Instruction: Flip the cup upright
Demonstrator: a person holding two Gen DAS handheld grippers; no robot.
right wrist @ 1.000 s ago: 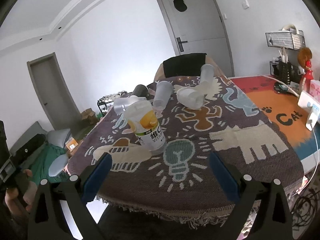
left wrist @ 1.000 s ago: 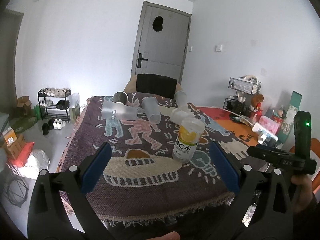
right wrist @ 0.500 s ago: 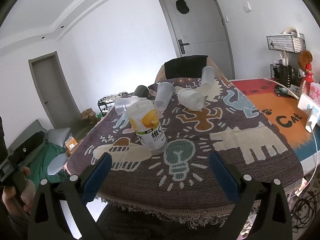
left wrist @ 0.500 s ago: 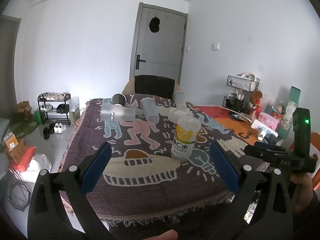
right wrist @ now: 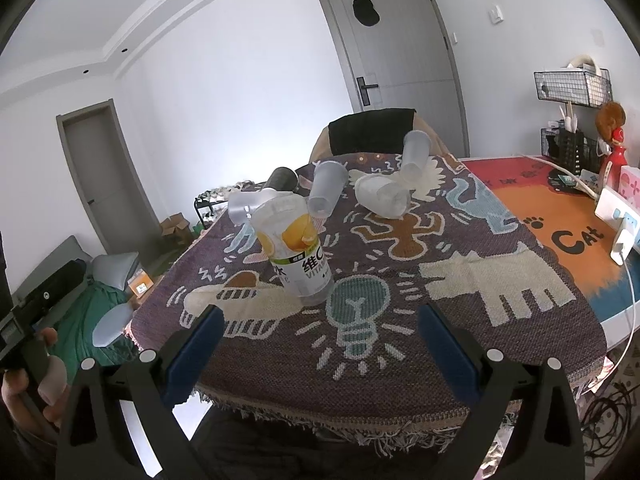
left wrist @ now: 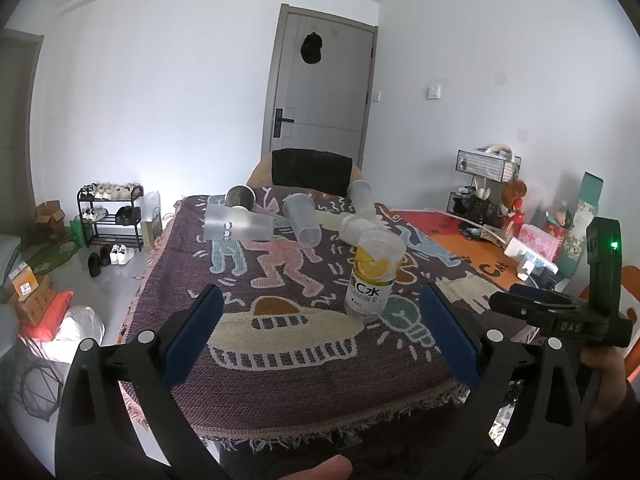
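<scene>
Both tongs [left wrist: 320, 336] slightly farther back, higher.

At the bottom of the frame the right hand-held gripper [right wrist: 318, 344] hangs with its blue pads [right wrist: 448, 346] spread wide, holding nothing. Just above, left of centre, a vitamin C drink cup [right wrist: 296, 254] stands on the patterned blanket [right wrist: 460, 312], beside a woven lightbulb figure [right wrist: 356, 300]. Several frosted plastic cups [right wrist: 382, 196] lie tipped over behind it.

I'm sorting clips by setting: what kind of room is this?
Most likely a room in a home, not a lab: a shoe rack by the wall, a cap hung on the door, and a table under a patterned woven cloth.
</scene>
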